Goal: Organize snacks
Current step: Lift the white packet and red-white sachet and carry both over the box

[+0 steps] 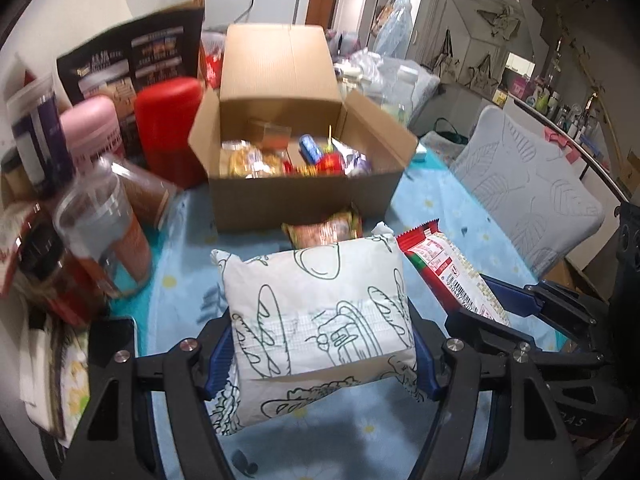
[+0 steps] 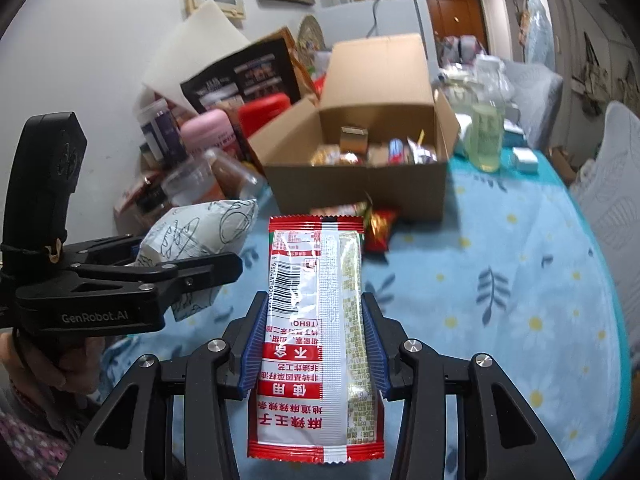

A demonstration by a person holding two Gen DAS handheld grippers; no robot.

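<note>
My left gripper is shut on a puffy white bread packet printed with green line drawings, held above the blue tablecloth. The right gripper is shut on a long red-and-white snack packet with a barcode, its blue pads pressing both sides. That red packet also shows at the right of the left wrist view, and the white packet and left gripper at the left of the right wrist view. Ahead stands an open cardboard box with several snacks inside. Small wrapped snacks lie before the box.
Left of the box crowd a red canister, a pink flask, a clear plastic cup, jars and a dark printed bag. A yellow-liquid bottle stands right of the box. A padded grey chair back borders the table's right edge.
</note>
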